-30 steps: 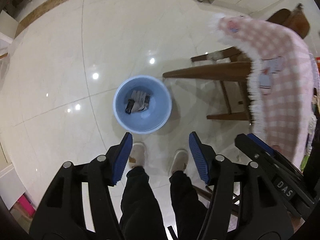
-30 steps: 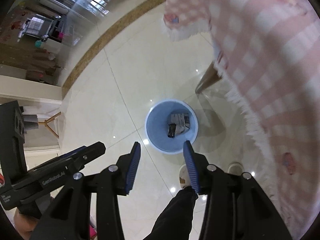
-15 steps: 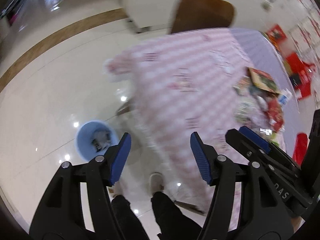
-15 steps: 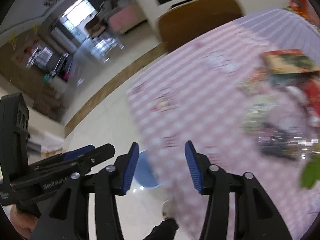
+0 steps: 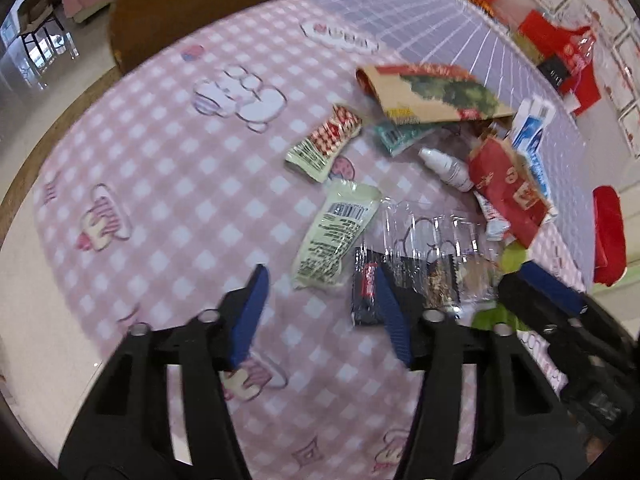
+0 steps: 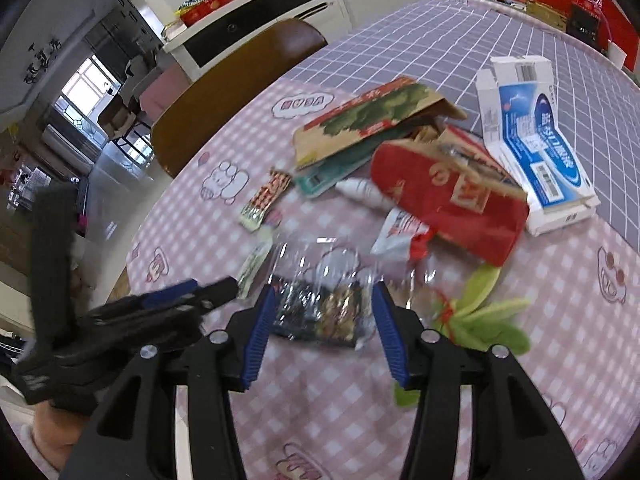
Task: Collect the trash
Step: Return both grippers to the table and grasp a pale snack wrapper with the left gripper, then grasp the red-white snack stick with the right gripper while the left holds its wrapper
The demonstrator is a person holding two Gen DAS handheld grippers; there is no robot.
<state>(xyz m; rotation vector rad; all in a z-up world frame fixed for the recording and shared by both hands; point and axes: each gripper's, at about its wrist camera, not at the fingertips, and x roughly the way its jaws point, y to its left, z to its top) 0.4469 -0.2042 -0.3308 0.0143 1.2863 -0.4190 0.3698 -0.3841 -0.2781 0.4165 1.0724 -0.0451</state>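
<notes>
left gripper (image 5: 320,312) wide open, empty, above pink cloth (image 5: 160,168) | right gripper (image 6: 322,330) wide open, empty, over clear wrapper (image 6: 324,292) | trash heaped mid-table | only right view shows blue box (image 6: 536,152) fully

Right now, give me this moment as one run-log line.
left gripper: open, empty | right gripper: open, over clear wrapper | trash: still on checked tablecloth | phase: approaching pick

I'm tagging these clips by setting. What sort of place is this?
Most likely a home dining area: a table under a pink checked cartoon tablecloth, a wooden chair pulled up to it, and a sideboard bearing a potted plant behind.
</notes>
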